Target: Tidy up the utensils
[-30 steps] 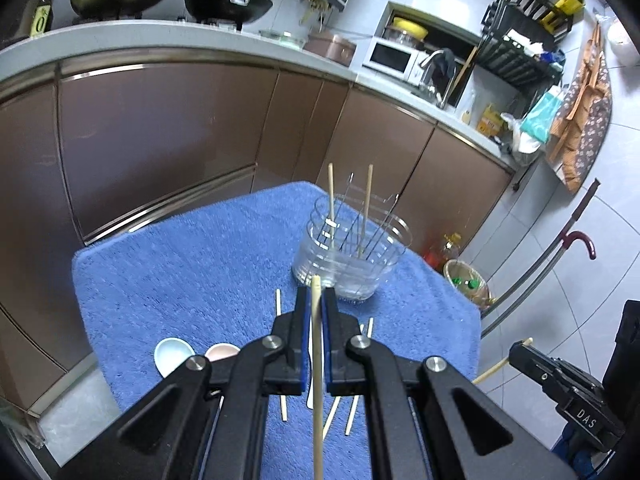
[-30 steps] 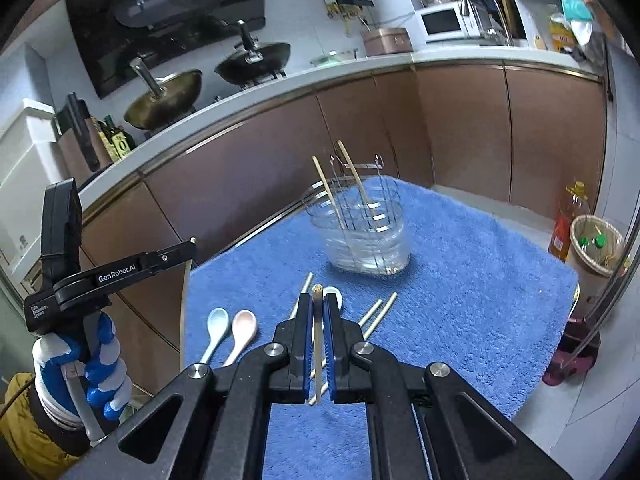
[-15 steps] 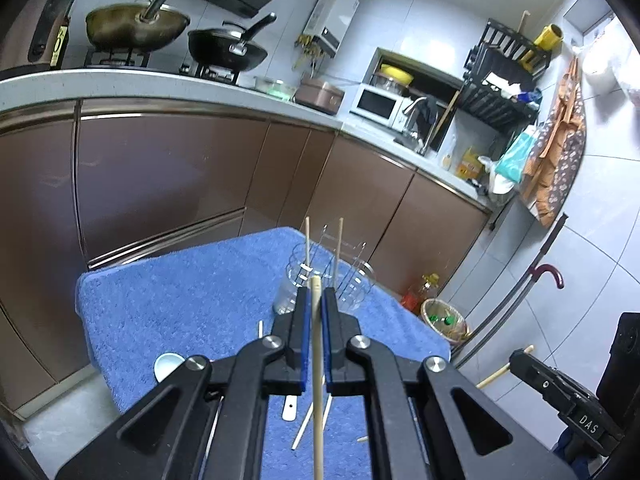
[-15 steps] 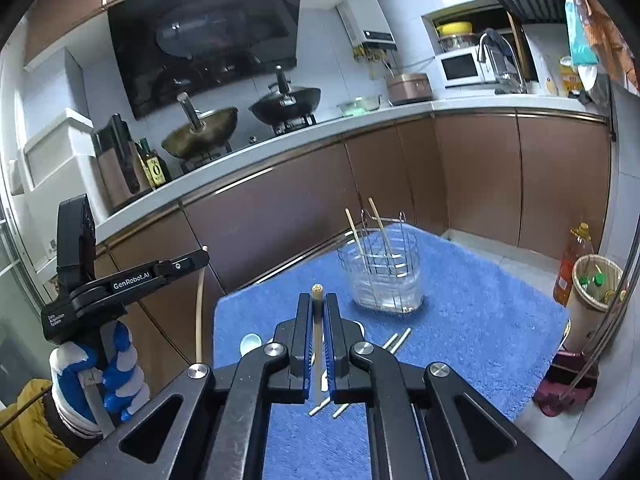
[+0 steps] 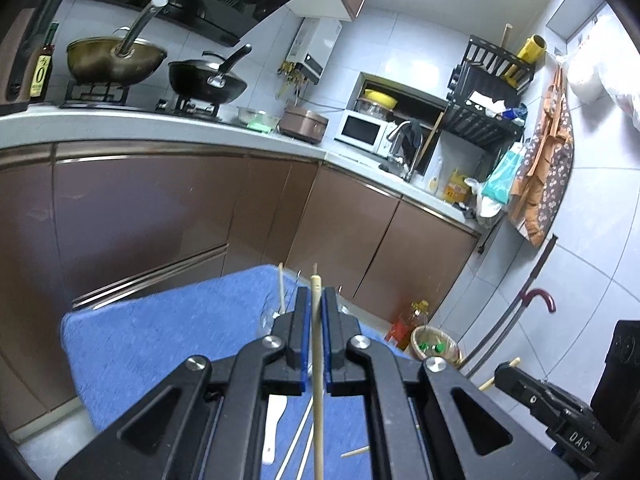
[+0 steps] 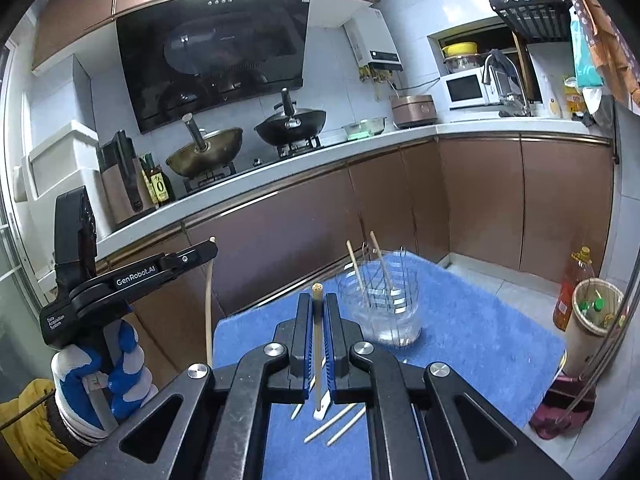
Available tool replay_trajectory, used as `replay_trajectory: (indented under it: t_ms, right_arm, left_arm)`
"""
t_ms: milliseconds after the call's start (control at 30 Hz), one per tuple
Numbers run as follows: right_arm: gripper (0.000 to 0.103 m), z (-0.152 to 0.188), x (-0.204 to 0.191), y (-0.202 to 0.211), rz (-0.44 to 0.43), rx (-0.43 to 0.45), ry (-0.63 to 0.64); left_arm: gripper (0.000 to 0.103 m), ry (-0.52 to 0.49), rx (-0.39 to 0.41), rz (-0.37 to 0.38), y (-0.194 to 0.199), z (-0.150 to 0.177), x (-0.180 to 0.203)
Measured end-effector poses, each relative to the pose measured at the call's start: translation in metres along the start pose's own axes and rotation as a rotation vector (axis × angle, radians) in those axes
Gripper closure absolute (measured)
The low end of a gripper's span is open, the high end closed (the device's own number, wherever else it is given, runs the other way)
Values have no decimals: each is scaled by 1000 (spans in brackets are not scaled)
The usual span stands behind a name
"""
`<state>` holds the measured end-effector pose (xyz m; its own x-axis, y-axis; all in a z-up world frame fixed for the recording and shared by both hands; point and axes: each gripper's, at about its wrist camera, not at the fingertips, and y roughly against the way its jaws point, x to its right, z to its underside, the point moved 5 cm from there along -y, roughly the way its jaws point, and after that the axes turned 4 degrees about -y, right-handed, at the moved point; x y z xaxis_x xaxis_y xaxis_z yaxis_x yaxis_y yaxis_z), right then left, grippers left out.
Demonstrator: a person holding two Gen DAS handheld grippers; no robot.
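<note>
My left gripper [image 5: 315,300] is shut on a wooden chopstick [image 5: 318,380] that runs up between the jaws. My right gripper [image 6: 317,306] is shut on another wooden chopstick [image 6: 317,344]. Both are held high above the blue towel [image 6: 472,344]. The clear utensil holder [image 6: 380,300] stands on the towel with two chopsticks [image 6: 357,268] upright in it; in the left wrist view it is mostly hidden behind the jaws. Loose chopsticks [image 6: 334,426] and a white spoon [image 5: 274,428] lie on the towel. The left gripper also shows in the right wrist view [image 6: 200,250].
Brown kitchen cabinets [image 5: 140,208] with a stove and pans [image 5: 204,80] stand behind the towel. A basket of bottles [image 6: 596,308] and an oil bottle [image 6: 572,292] stand on the floor to the right. An umbrella [image 5: 516,320] leans by the wall.
Both grippers have risen and tilted up, each still holding its chopstick. The towel and holder have dropped lower in both views.
</note>
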<state>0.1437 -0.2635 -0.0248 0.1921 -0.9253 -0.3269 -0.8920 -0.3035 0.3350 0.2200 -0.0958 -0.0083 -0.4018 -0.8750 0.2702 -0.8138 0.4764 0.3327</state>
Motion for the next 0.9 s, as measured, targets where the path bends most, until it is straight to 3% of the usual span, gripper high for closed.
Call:
replay_trajectory:
  t_ms: [500,700,900]
  right_arm:
    - [97,-81,49,-72,37,142,23]
    - [97,-86,69,-109,75,144,39]
    - [97,-64,92,-153,115,100,27]
  left_arm:
    - [99,21,158,-100,-136,-88,4]
    - [98,32,168,-141,-190,-86,-4]
    - [98,31,177,-218,-236,-65,-17]
